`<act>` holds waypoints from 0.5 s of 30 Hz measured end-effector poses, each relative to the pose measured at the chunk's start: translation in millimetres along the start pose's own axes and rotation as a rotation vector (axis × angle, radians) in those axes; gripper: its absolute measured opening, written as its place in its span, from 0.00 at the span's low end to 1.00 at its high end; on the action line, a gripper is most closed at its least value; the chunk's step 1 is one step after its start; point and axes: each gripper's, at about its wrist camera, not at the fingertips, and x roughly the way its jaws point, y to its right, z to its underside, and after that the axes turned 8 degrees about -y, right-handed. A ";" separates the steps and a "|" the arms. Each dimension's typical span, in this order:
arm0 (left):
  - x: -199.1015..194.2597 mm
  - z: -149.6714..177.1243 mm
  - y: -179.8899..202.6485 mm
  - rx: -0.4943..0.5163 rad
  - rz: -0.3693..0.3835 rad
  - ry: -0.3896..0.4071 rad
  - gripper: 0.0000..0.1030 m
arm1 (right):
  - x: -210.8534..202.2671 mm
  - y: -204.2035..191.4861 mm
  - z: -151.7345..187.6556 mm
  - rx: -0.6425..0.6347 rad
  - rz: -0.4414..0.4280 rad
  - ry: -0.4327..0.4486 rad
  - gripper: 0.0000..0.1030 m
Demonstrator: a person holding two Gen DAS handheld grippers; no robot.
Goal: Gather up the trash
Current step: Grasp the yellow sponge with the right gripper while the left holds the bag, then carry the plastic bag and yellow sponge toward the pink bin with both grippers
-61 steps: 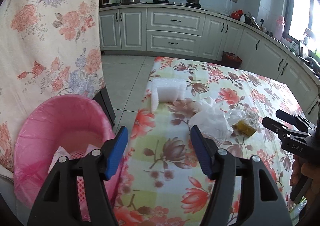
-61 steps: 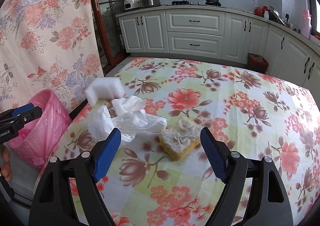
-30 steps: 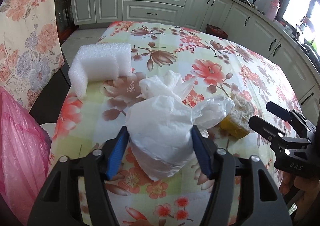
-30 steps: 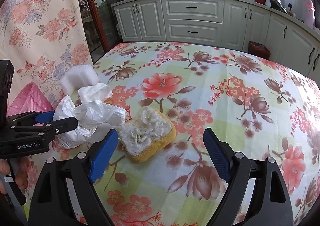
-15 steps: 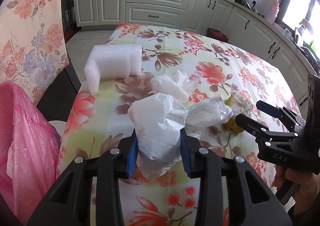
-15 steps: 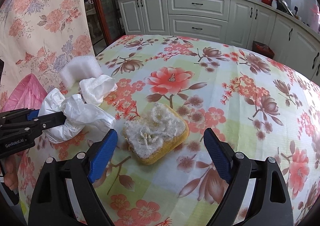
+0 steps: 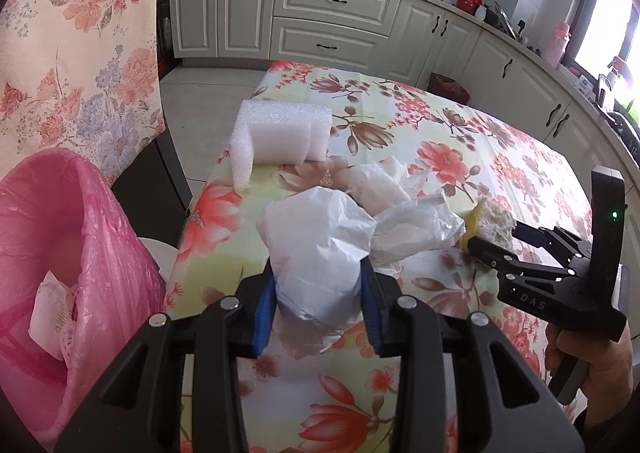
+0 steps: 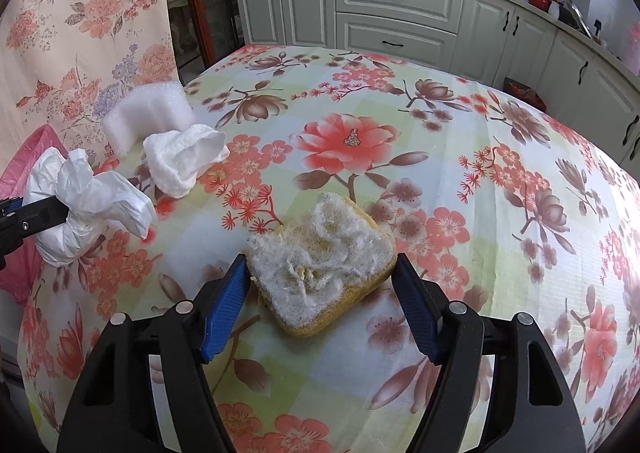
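Observation:
My left gripper (image 7: 318, 305) is shut on a crumpled white plastic bag (image 7: 320, 253) and holds it just above the floral table; the bag also shows in the right wrist view (image 8: 80, 209). My right gripper (image 8: 320, 305) is open, its fingers on either side of a worn yellow sponge (image 8: 320, 265) lying on the table, the left pad close to it. The sponge shows in the left wrist view (image 7: 490, 223) at the right gripper's tips. A crumpled white tissue (image 8: 180, 161) and a white foam block (image 7: 280, 137) lie further back.
A pink-lined trash bin (image 7: 48, 253) stands on the floor left of the table's left edge, with paper inside. A floral curtain (image 7: 80, 33) hangs behind it. Kitchen cabinets (image 8: 400, 21) line the far wall. The floral tablecloth (image 8: 480, 173) stretches to the right.
My left gripper closed on the plastic bag and lifted it slightly toward the left. My right gripper moved forward so its fingers bracket the sponge, and narrowed.

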 end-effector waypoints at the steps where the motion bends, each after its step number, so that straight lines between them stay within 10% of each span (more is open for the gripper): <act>1: -1.8 0.4 -1.2 0.000 -0.001 0.003 0.35 | -0.8 0.2 0.4 0.002 -0.003 0.001 0.63; 15: -34.9 9.4 -10.3 -0.006 -0.002 0.061 0.35 | -43.9 -7.6 13.7 0.031 -0.018 0.082 0.61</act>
